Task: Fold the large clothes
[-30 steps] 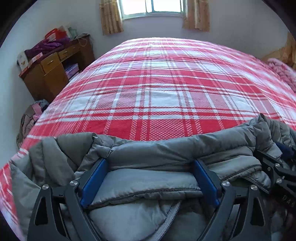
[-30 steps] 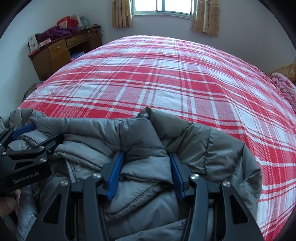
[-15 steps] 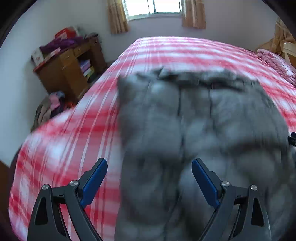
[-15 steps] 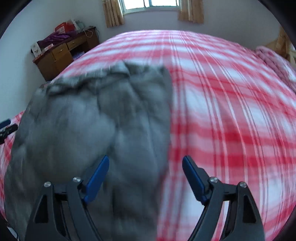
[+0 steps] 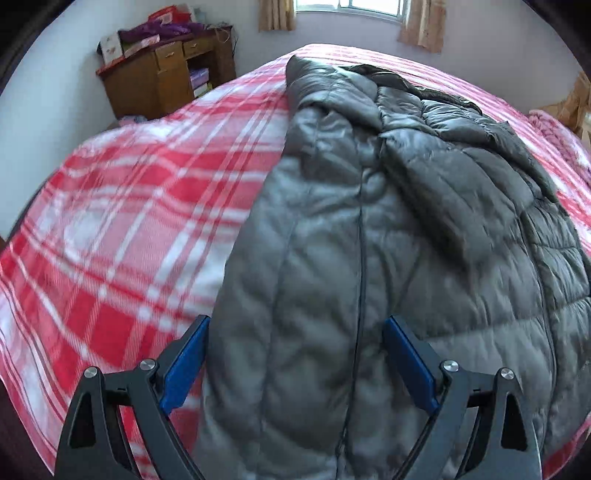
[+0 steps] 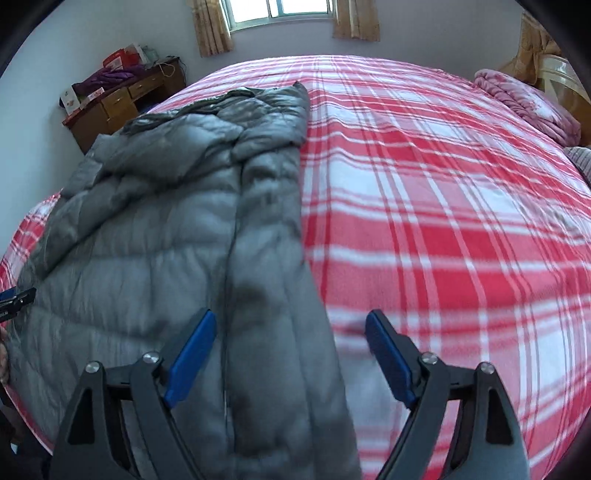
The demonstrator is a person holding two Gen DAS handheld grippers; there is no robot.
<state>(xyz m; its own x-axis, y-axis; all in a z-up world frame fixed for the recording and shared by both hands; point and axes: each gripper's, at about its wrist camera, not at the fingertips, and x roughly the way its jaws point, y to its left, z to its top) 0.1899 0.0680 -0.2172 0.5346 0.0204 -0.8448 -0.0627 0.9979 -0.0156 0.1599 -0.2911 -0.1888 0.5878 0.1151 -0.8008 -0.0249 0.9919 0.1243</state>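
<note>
Lying spread lengthwise on the plaid bed (image 6: 443, 221), one grey puffer jacket (image 5: 369, 240) sits below two downward-tilted tools: left hand-held gripper (image 5: 295, 363) and right hand-held gripper (image 6: 291, 360), both gaping, the right's jaws just widened, gripping nothing.

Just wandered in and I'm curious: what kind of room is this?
Most likely a home bedroom: a big bed under a red plaid blanket, a wooden desk piled with clutter, and a curtained window. A grey puffer jacket lies spread on the bed.

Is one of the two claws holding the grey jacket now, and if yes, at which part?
Neither. Both the left claw and the right claw stand open above the grey jacket, which lies spread out on the plaid bed cover.
</note>
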